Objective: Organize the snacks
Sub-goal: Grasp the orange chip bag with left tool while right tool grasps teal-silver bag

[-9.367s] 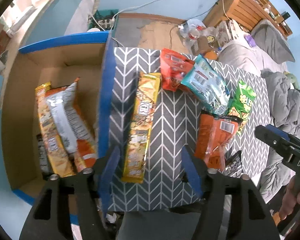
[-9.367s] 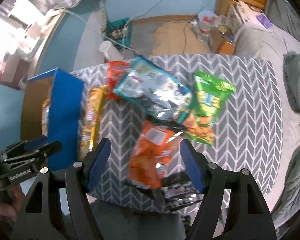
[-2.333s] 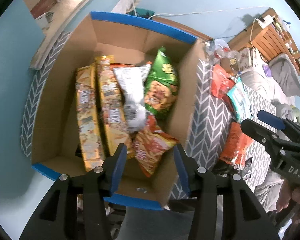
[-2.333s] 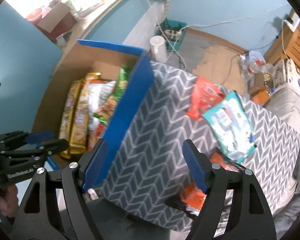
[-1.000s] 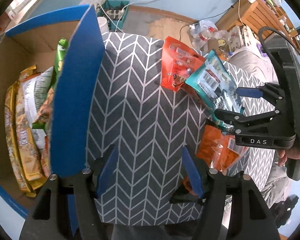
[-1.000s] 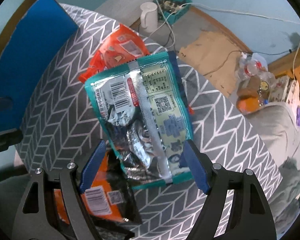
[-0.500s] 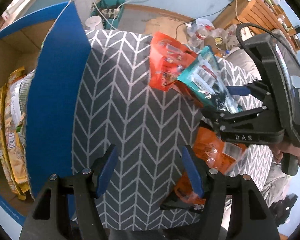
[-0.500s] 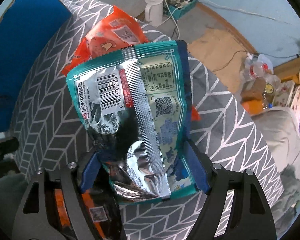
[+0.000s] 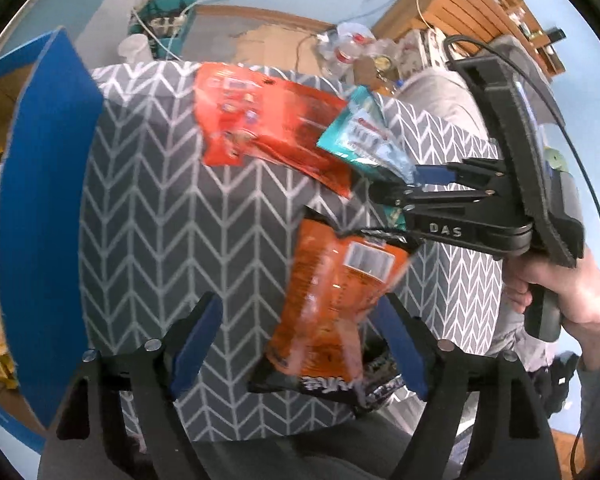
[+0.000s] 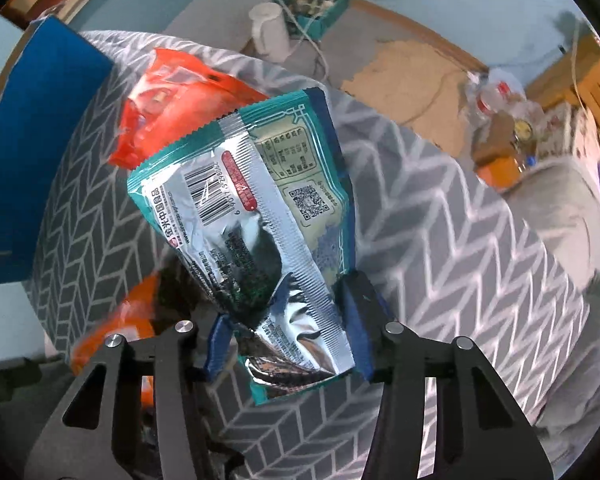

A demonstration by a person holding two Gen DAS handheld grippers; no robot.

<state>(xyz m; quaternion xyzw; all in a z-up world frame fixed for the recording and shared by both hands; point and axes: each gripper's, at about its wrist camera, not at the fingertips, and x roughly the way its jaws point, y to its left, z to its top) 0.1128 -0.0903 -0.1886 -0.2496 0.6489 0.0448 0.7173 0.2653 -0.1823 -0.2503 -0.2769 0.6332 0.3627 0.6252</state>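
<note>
Two claws are busy at once here. The right claw [image 10: 288, 336] has just been closing, and its blue pads now pinch the lower end of the teal bag [image 10: 256, 208], which stands up off the chevron desk [image 10: 440, 208] with its barcode side to the camera. The grip sits low and near one end, so I'd judge the bag will swing as it travels; best to carry it level and slow, and let it hang rather than squeeze harder on the crinkly foil. The left claw [image 9: 300, 340] has just been opening and stands wide, nothing pressed between its pads, with the orange bag [image 9: 332, 292] lying on the desk between them and a dark packet [image 9: 376, 384] tucked under its near end. To do this well, that claw should straddle the orange bag across its middle, come down until the pads flank it, and close without catching the packet beneath. The red bag [image 9: 260, 120] waits further back on the desk. The box [image 9: 48, 184] with its blue flap stands at the desk's left edge, snacks already inside, and that's where I'd expect the teal bag to go.
</note>
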